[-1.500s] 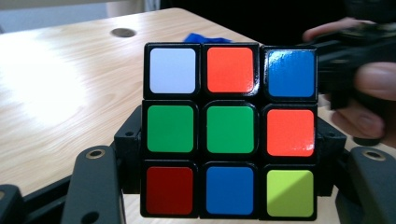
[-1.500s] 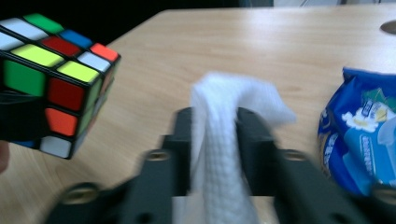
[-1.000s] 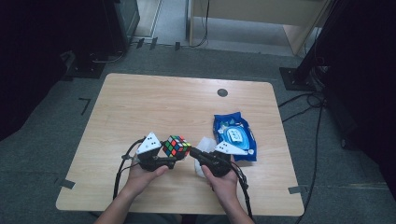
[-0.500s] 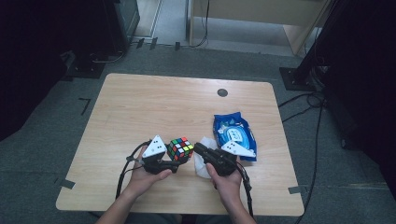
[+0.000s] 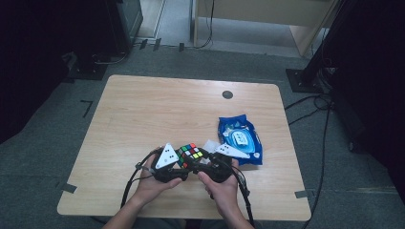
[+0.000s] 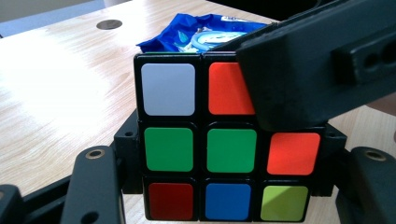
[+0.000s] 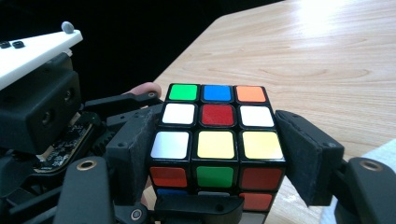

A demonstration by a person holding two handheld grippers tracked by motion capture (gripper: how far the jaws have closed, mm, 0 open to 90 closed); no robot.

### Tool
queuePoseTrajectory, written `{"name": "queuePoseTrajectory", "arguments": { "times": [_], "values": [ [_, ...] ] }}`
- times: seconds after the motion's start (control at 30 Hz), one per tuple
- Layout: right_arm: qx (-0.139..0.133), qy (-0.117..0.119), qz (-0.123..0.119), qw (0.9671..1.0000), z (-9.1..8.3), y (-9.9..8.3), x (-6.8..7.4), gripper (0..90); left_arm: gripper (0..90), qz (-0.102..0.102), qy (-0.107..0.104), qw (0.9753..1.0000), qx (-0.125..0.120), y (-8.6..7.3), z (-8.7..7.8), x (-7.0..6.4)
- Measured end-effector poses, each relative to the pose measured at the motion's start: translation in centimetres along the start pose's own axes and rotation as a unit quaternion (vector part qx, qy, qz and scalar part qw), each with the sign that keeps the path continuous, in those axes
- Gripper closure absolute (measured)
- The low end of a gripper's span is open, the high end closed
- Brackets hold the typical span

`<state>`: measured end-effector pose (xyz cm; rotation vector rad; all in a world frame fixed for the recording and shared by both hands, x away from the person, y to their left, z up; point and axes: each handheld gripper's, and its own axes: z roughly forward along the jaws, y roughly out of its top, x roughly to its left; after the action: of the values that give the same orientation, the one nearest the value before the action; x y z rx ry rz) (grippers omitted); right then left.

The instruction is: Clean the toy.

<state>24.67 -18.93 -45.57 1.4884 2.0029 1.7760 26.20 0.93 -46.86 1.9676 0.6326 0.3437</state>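
Observation:
A scrambled Rubik's cube (image 5: 190, 155) is held just above the near middle of the table, between both hands. In the left gripper view the cube (image 6: 201, 140) faces the camera. My left gripper (image 6: 224, 154) is shut on its lower layers, one jaw on each side. A black jaw of the other gripper (image 6: 308, 70) crosses the cube's upper right corner. In the right gripper view the cube (image 7: 217, 135) sits between the two pads, and my right gripper (image 7: 217, 158) is shut on it from both sides. The left gripper's body (image 7: 37, 107) shows close by.
A blue pack of wet wipes (image 5: 240, 138) lies right of the hands, with a white cloth (image 5: 210, 144) beside it. A round cable hole (image 5: 228, 94) sits near the table's far edge. Cables trail from both grippers toward the near edge (image 5: 191, 214).
The right gripper has swung left and closed onto the cube that the left gripper holds. The cube and the left hand have shifted slightly right and nearer.

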Motion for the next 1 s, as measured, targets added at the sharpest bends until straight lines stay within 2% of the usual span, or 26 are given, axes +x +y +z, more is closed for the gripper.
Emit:
{"name": "queuePoseTrajectory", "arguments": {
  "times": [0.1,0.17,0.27,0.3,0.37,0.4,0.47,0.53,0.57,0.6,0.67,0.73,0.8,0.87,0.93,1.0],
  "values": [
    [0.006,-0.007,-0.007,0.9999,0.0,0.0,0.1,34.6,33.8,0.005,0.003,1.0,0.003,-0.1,0.1,-0.1],
    [0.009,-0.014,-0.02,0.9997,0.0,0.0,0.2,34.7,33.7,0.008,0.003,0.9999,0.007,-0.1,0.2,-0.2],
    [0.018,-0.029,-0.058,0.9977,0.0,0.0,0.7,34.7,33.5,0.012,0.006,0.9999,0.01,-0.1,0.4,-0.3],
    [0.024,-0.034,-0.079,0.996,0.0,0.0,0.9,34.7,33.3,0.013,0.008,0.9998,0.01,-0.1,0.4,-0.4],
    [0.036,-0.036,-0.104,0.9933,0.2,0.2,1.2,34.6,32.3,0.017,0.008,0.9998,0.012,-0.1,0.4,-0.4],
    [0.045,-0.032,-0.11,0.9925,0.2,0.3,1.2,34.4,32.2,0.018,0.01,0.9997,0.01,-0.1,0.4,-0.4],
    [0.037,-0.022,-0.102,0.9938,0.1,0.4,1.0,33.9,33.6,0.015,0.01,0.9998,0.002,0.1,0.1,-0.2],
    [0.019,0.001,-0.079,0.9967,-0.2,0.7,0.6,29.9,33.8,-0.003,0.004,1.0,-0.003,0.2,-0.3,0.5],
    [-0.002,0.014,-0.06,0.9981,-0.6,1.0,0.2,25.4,33.9,-0.015,0.001,0.9999,-0.007,0.1,-0.4,1.0],
    [-0.013,0.02,-0.051,0.9984,-0.9,1.2,-0.1,24.9,33.9,-0.041,-0.003,0.9991,-0.012,0.0,-0.8,1.8],
    [-0.05,0.016,-0.032,0.9981,-1.8,1.5,-1.2,27.1,33.9,-0.076,-0.002,0.9969,-0.021,-0.1,-1.4,3.3],
    [-0.062,0.008,-0.028,0.9977,-2.1,1.0,-2.2,28.6,33.9,-0.104,-0.004,0.9941,-0.031,-0.1,-2.1,4.5],
    [-0.042,0.003,-0.039,0.9983,-1.5,0.1,-2.5,28.2,33.9,-0.121,-0.007,0.9917,-0.041,0.0,-2.6,5.2],
    [-0.012,0.014,-0.059,0.9981,-0.2,-1.2,-2.2,25.9,33.9,-0.133,-0.01,0.99,-0.046,0.0,-2.7,5.4],
    [0.001,0.025,-0.078,0.9967,0.9,-1.9,-1.3,23.0,33.9,-0.135,-0.015,0.9897,-0.046,0.1,-2.6,5.1],
    [0.01,0.022,-0.103,0.9944,1.9,-2.4,-0.1,22.0,33.9,-0.132,-0.019,0.9902,-0.043,0.2,-2.3,4.6]
  ]
}}
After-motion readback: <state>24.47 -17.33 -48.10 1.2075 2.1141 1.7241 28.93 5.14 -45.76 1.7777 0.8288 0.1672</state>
